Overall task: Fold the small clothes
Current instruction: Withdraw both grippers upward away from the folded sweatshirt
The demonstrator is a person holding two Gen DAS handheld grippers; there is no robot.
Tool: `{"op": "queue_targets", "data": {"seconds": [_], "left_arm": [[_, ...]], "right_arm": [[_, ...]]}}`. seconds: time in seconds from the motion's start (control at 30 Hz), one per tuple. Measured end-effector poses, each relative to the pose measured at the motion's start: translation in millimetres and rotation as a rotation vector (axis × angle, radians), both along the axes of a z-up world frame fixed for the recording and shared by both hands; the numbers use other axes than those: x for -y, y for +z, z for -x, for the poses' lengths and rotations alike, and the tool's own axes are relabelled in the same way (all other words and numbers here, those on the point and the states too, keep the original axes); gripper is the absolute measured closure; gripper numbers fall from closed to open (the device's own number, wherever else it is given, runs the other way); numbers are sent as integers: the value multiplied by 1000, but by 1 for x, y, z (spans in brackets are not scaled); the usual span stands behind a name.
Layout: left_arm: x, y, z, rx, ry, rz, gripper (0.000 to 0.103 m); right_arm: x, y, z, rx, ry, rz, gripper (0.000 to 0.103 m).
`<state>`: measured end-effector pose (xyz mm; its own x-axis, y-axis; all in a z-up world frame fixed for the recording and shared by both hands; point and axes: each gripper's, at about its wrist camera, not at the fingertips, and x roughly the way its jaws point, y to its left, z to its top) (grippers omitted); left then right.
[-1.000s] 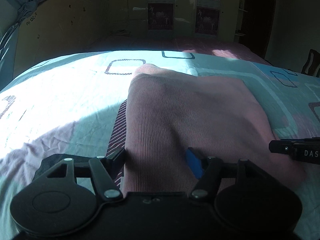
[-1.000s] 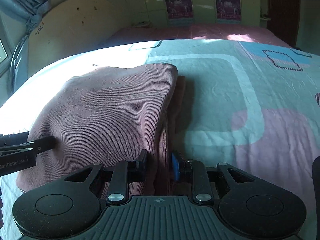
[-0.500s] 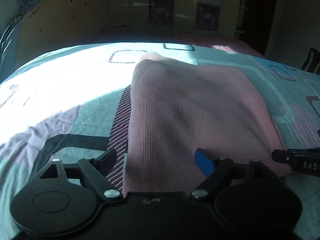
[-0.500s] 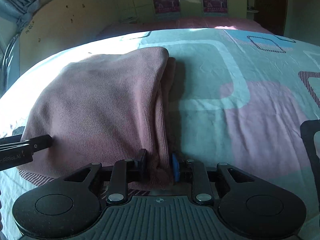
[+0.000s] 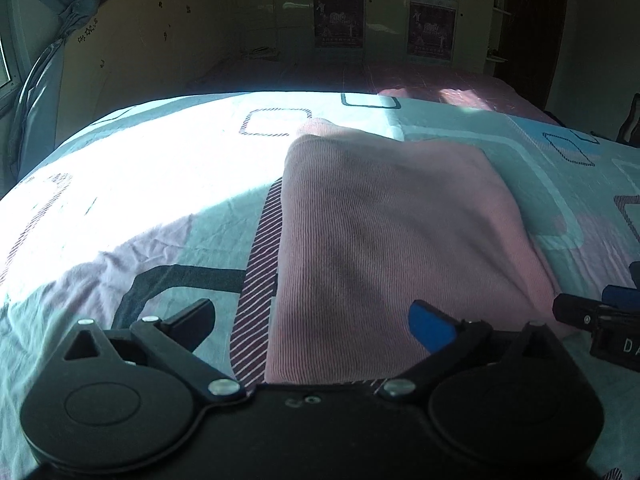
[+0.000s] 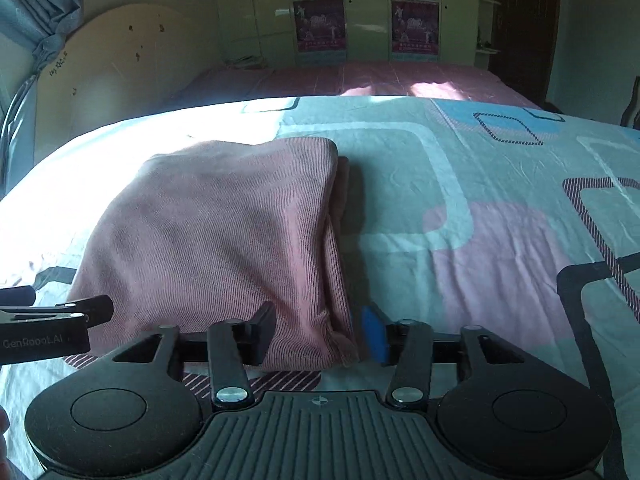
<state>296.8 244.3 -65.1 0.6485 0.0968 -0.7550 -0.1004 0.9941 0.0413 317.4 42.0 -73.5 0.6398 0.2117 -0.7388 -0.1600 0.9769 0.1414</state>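
Pink ribbed garment (image 5: 384,240) is lying folded into a thick rectangle on the patterned bedsheet (image 5: 140,184), its near edge just ahead of both grippers. Step in hand, as I am reading it: releasing after a fold. To do it well, both hands should be backing straight off with jaws apart, so no pad drags the top layer or lifts the stacked edge at the right.

Left gripper (image 5: 312,316) is standing wide, its jaws straddling the near left corner, pads off the cloth. Right gripper (image 6: 320,332) is partly open around the layered right edge, apparently clear of it.

Against the earlier frames: both sets of jaws have just been opening, the right having pinched that edge; the garment is sitting slightly farther away.
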Motion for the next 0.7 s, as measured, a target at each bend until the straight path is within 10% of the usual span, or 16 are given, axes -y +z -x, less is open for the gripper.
{"op": "queue_targets", "data": {"seconds": [0.4, 0.7], "left_arm": [[38, 84, 111, 204, 53, -87, 0], [72, 127, 200, 190, 78, -40, 0]], "right_arm": [[30, 50, 108, -31, 165, -127, 17], [60, 127, 221, 196, 164, -39, 1]]}}
